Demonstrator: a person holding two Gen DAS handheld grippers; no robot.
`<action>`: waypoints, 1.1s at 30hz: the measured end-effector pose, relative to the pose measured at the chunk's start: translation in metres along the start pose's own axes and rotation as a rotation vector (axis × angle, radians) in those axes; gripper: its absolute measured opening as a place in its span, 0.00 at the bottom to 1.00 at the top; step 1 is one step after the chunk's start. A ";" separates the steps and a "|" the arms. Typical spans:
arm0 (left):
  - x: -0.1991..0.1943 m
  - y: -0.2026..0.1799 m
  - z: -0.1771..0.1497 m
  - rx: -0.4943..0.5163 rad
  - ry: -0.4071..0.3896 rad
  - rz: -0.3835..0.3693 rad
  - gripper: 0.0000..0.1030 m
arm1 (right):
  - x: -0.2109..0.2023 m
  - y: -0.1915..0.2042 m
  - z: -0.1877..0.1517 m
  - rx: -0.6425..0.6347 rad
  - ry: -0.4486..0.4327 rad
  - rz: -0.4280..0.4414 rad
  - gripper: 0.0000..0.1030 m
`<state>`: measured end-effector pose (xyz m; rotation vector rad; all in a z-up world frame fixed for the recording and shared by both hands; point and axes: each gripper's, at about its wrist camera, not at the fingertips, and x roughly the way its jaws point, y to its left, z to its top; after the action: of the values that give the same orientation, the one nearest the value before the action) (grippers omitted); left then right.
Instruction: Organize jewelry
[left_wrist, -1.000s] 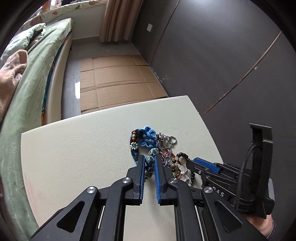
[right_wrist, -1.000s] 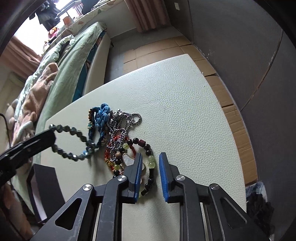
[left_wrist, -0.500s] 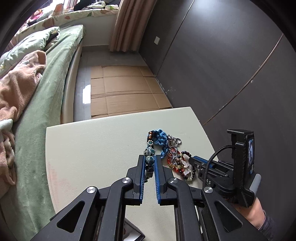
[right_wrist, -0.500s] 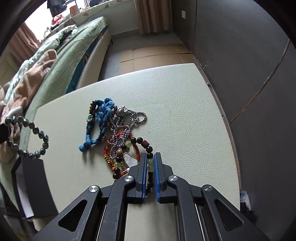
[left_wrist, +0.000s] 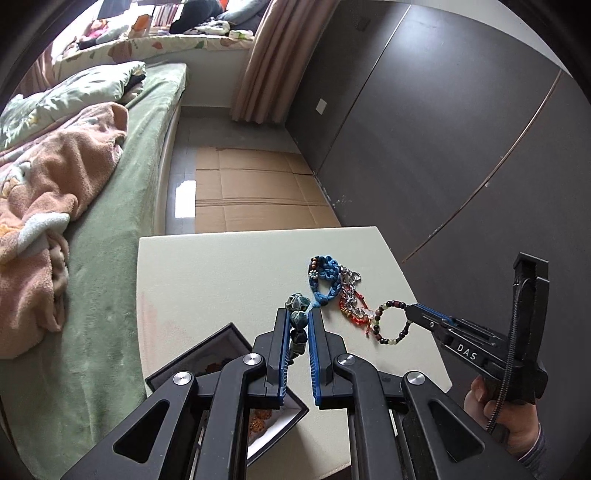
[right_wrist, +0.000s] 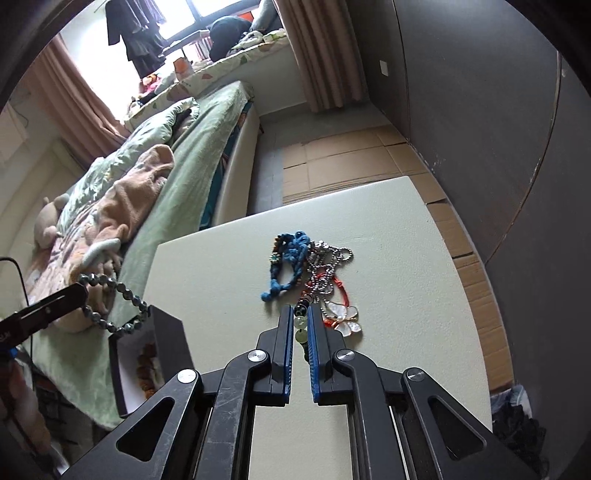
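My left gripper (left_wrist: 298, 314) is shut on a grey-green stone bead bracelet (left_wrist: 297, 316), held in the air above a black jewelry box (left_wrist: 221, 360); the bracelet also shows in the right wrist view (right_wrist: 110, 286). My right gripper (right_wrist: 300, 311) is shut on a bracelet of dark and pale green beads (right_wrist: 300, 322), lifted off the table; it hangs as a loop in the left wrist view (left_wrist: 388, 325). On the cream table (right_wrist: 406, 258) lie a blue knotted cord bracelet (right_wrist: 291, 254), a silver ball chain (right_wrist: 325, 266) and a red cord with a white butterfly charm (right_wrist: 341, 317).
The black box (right_wrist: 147, 354) sits open at the table's left edge with brown beads inside. A bed with green cover (left_wrist: 122, 221) runs along the left. Cardboard sheets (left_wrist: 255, 195) cover the floor beyond the table. A dark wall (left_wrist: 443, 129) stands to the right.
Both grippers have risen and pulled back. The right gripper shut on the dark and green bead bracelet and lifted it from the pile. The left carried its stone bracelet over the box.
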<state>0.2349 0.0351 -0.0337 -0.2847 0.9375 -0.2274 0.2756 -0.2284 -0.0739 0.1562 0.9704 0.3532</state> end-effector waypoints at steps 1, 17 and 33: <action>-0.003 0.003 -0.003 -0.005 -0.002 0.004 0.09 | -0.005 0.004 -0.002 -0.002 -0.007 0.009 0.08; -0.016 0.053 -0.041 -0.172 0.043 0.073 0.65 | -0.040 0.096 -0.015 -0.101 -0.061 0.154 0.08; -0.058 0.099 -0.064 -0.227 -0.017 0.202 0.81 | -0.013 0.163 -0.033 -0.160 0.007 0.278 0.09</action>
<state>0.1559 0.1376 -0.0590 -0.3974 0.9693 0.0683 0.2057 -0.0819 -0.0356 0.1444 0.9248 0.6855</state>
